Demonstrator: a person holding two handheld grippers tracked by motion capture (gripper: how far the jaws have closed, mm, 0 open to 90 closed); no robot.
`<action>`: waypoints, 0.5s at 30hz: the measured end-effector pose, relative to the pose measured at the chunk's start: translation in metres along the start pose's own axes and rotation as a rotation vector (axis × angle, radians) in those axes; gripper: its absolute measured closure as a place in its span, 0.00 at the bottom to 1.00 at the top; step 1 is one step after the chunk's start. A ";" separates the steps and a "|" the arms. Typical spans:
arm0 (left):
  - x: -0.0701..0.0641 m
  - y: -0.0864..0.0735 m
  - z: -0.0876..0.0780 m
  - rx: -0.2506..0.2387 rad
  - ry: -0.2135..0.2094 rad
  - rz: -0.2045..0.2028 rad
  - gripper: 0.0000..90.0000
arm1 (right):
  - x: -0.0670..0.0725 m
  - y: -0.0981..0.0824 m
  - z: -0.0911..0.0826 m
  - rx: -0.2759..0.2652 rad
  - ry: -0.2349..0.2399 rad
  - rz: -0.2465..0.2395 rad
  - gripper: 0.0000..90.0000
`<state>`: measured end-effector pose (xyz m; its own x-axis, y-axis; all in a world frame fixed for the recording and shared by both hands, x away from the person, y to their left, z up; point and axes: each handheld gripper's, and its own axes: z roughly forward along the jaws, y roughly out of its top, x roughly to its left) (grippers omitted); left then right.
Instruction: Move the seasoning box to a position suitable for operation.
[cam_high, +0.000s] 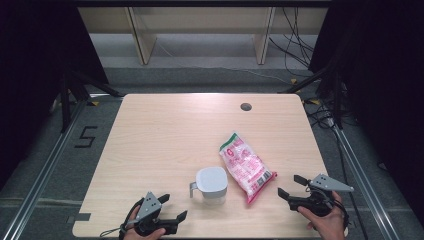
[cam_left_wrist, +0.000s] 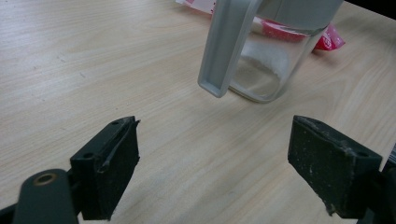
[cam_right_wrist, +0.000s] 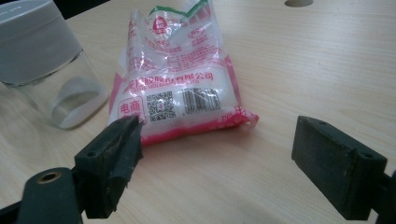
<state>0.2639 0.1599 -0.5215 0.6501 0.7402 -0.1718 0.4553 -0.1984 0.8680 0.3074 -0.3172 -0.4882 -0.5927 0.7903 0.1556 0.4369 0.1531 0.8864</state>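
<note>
A clear jar (cam_high: 211, 183) with a grey lid and a grey side handle (cam_left_wrist: 227, 46) stands near the table's front middle; a little white powder lies in its bottom (cam_left_wrist: 261, 70). Right beside it lies a pink and white plastic bag (cam_high: 246, 166) of white grains, with a barcode facing my right gripper (cam_right_wrist: 187, 98). My left gripper (cam_high: 175, 207) is open at the front left, its jaws pointing toward the jar's handle, a short way off. My right gripper (cam_high: 291, 186) is open at the front right, close to the bag's near end (cam_right_wrist: 215, 122), nothing between its jaws.
The wooden table (cam_high: 165, 135) has a round cable hole (cam_high: 245, 106) near its far edge. Beyond it stand wooden shelf legs (cam_high: 142, 40) and loose cables on the floor. Black frames and rails flank both sides.
</note>
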 end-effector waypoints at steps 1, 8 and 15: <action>0.000 0.000 0.000 0.000 0.000 0.000 0.18 | 0.000 0.000 0.000 0.000 0.000 0.000 0.19; -0.001 0.004 0.001 -0.047 -0.021 -0.014 0.17 | 0.001 0.000 -0.001 0.029 0.005 0.017 0.20; 0.001 0.014 0.005 -0.042 -0.044 0.030 0.19 | 0.001 0.000 -0.001 0.029 0.008 0.018 0.20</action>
<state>0.2743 0.1548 -0.5120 0.6896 0.7053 -0.1645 0.4096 -0.1926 0.8917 0.3062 -0.3170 -0.4876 -0.5897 0.7885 0.1747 0.4666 0.1561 0.8706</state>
